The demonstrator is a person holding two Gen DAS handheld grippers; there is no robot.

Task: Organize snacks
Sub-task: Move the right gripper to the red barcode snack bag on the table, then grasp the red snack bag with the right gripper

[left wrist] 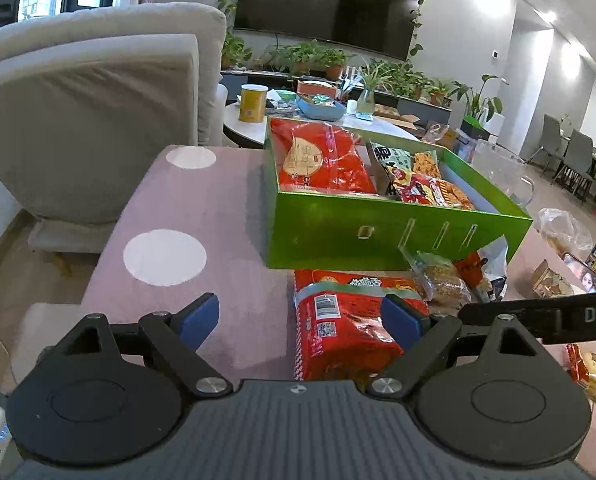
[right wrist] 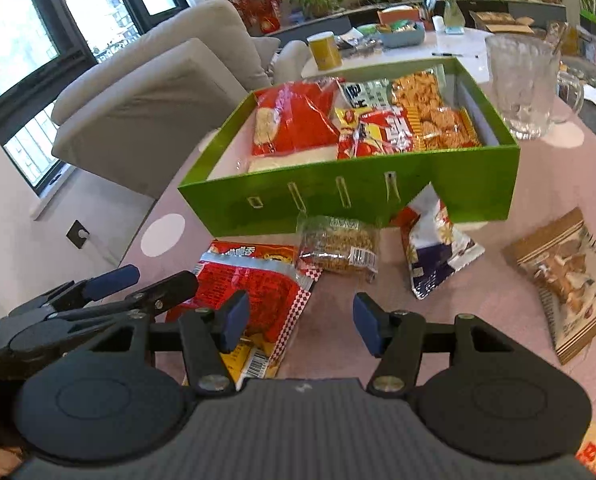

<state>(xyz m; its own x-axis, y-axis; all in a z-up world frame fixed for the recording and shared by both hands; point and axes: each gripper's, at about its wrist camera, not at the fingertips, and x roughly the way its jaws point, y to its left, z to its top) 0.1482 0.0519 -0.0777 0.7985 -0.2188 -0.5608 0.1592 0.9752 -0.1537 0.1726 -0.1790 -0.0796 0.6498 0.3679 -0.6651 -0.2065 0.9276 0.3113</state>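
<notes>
A green box [left wrist: 338,236] [right wrist: 478,184] stands on the pink table and holds several snack bags. In front of it lie a large red snack bag [left wrist: 338,328] [right wrist: 254,284], a clear noodle pack [left wrist: 442,280] [right wrist: 338,244], a red-white-blue bag [right wrist: 434,252] and a brown nut bag [right wrist: 570,280]. My left gripper [left wrist: 300,320] is open and empty, above the near end of the red bag. My right gripper [right wrist: 300,322] is open and empty, just right of the red bag. The left gripper also shows in the right wrist view [right wrist: 138,280].
A glass mug [right wrist: 522,84] stands right of the box. A grey armchair [left wrist: 98,120] is to the left. A white side table [right wrist: 450,46] behind the box carries a yellow can [left wrist: 253,102] and a blue tray. The table's left edge [left wrist: 110,256] is near.
</notes>
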